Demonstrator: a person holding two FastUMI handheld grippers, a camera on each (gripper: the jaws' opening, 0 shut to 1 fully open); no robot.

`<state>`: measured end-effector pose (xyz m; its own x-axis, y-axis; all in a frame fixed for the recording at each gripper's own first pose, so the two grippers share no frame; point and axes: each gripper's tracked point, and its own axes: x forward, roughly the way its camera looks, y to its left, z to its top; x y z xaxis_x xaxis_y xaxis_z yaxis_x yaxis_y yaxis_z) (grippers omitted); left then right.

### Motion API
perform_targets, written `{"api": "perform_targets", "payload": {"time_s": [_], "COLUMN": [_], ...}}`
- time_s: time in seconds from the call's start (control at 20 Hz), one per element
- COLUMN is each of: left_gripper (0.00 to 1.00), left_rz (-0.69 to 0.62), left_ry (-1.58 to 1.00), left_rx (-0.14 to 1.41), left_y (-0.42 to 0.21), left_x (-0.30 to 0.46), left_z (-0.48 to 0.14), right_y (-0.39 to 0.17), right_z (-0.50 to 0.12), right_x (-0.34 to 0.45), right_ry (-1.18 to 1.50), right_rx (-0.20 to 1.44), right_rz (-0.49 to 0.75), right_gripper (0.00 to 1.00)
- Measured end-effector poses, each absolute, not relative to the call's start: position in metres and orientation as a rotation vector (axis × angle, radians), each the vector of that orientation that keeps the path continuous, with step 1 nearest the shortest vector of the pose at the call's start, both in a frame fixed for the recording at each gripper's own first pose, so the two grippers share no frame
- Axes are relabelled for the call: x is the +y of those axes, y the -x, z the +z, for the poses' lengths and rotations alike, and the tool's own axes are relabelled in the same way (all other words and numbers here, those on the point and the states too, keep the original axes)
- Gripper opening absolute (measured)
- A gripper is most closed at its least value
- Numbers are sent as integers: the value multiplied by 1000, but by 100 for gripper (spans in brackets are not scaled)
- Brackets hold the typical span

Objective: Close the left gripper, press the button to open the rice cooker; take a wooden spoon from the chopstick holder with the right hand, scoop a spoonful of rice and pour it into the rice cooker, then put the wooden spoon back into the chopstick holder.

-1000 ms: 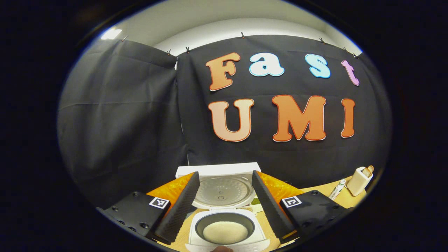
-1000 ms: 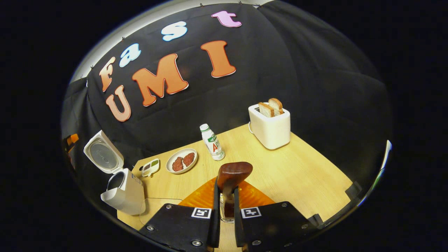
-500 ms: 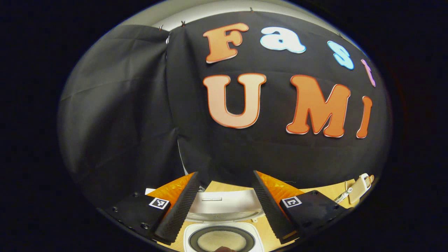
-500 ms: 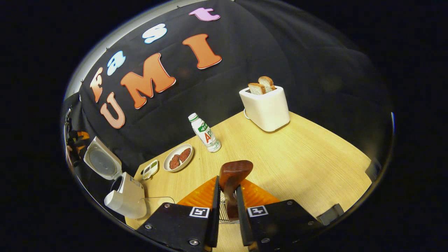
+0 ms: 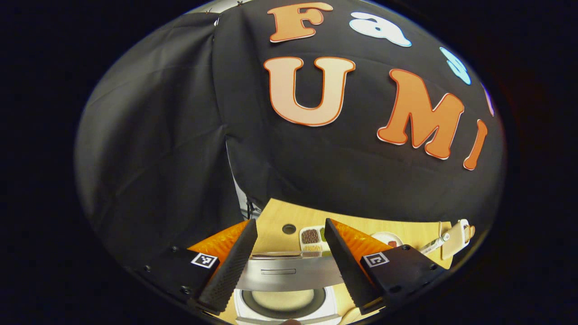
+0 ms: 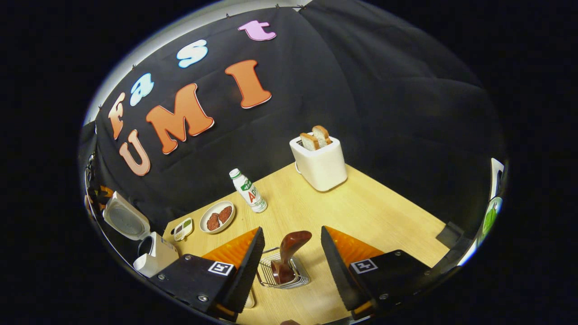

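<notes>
My right gripper (image 6: 289, 253) is hanging released around the spoon (image 6: 289, 253) in the holder (image 6: 283, 274); nudging it risks tipping both.

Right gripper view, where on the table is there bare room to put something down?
The widest bare stretch of the light wooden table lies right of the wire chopstick holder, in front of the white toaster. The far left is crowded: white rice cooker, small divided tray, white plate of brown patties, white bottle.
</notes>
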<state>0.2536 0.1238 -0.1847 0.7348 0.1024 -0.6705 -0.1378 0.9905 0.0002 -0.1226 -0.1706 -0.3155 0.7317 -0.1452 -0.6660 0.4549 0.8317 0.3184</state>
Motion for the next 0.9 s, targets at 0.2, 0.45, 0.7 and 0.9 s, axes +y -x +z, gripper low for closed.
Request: {"api": "perform_targets", "payload": {"time_s": [0.2,0.45,0.7,0.9], "left_gripper": [100,100,100,99], "left_rz": [127,144,157,134], "left_ry": [77,72,26,72], "left_rx": [850,1000,1067,953], "left_y": [-177,-98,-68,-71], "left_x": [106,95,91,82], "left_z": [-223,-296,-351,-309], "right_y": [106,84,59,39], "right_z": [-286,-254,-231,-207], "right_x": [-177,-159,-128,-104], "right_ry": [-474,-420,-339,-315], "right_rx": [603,554,522,482], "right_rz": [-315,-223,-119,-55], "right_gripper": [83,83,82,82]}}
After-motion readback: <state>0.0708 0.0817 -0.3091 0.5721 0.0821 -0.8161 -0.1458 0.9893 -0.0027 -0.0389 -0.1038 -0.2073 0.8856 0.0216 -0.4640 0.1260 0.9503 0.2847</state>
